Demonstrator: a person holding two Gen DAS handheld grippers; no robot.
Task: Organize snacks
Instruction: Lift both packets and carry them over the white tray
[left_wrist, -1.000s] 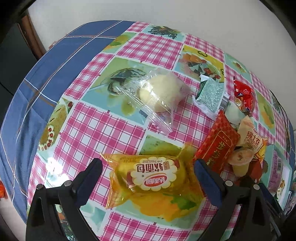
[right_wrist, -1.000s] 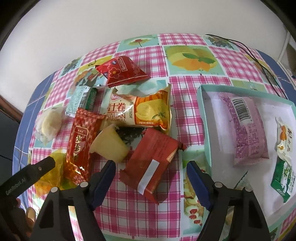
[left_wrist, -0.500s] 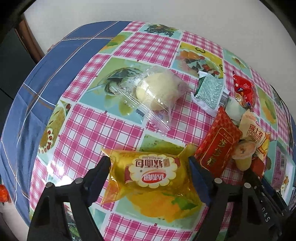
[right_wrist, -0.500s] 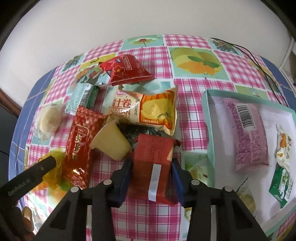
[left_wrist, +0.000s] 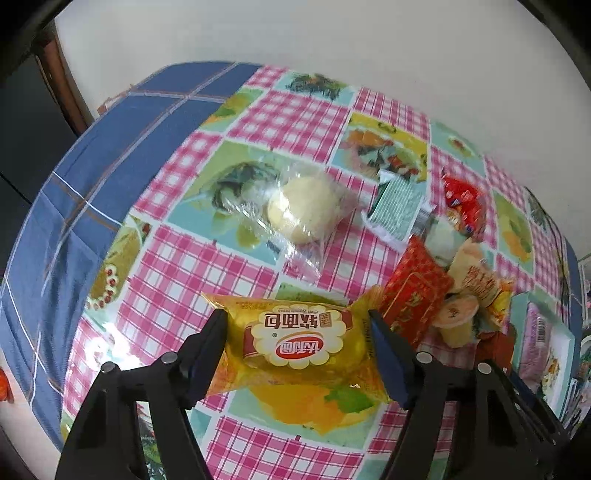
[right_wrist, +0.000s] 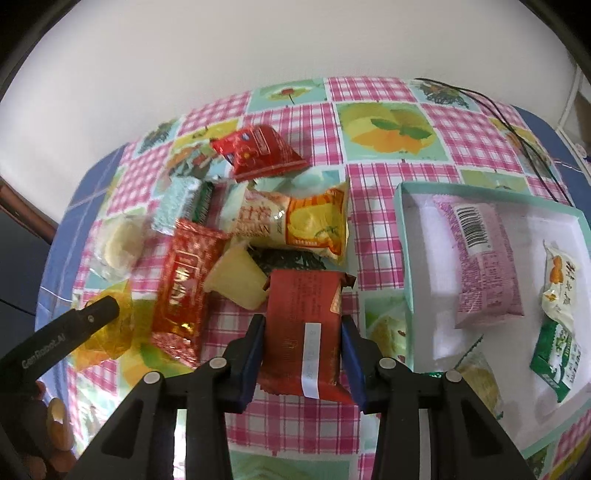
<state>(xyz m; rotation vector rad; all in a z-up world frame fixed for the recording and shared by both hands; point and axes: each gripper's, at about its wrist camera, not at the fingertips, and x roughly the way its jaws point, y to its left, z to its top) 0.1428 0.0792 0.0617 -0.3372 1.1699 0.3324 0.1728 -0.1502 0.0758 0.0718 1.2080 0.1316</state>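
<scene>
My left gripper (left_wrist: 297, 334) is shut on a yellow bread packet (left_wrist: 295, 343) with a red and white label, held over the tablecloth. My right gripper (right_wrist: 303, 332) is shut on a dark red snack packet (right_wrist: 301, 332) with a white strip. To its right lies a teal-rimmed white box (right_wrist: 402, 236) that holds a pink packet (right_wrist: 480, 258), a white packet (right_wrist: 559, 284) and a green packet (right_wrist: 557, 354). The left gripper and its yellow packet also show at the left of the right wrist view (right_wrist: 107, 314).
A pile of snacks lies on the checked tablecloth: a clear-wrapped pastry (left_wrist: 306, 206), a green-white packet (left_wrist: 399, 206), a red foil packet (right_wrist: 184, 288), a jelly cup (right_wrist: 236, 282), an orange-cream packet (right_wrist: 291, 225), a red triangular bag (right_wrist: 258, 151). A black cable (right_wrist: 517, 129) lies far right.
Both grippers closed: the left onto the yellow bread packet, the right onto the dark red packet, which turned to lie straight between the fingers. Both packets now sit higher between the fingers.
</scene>
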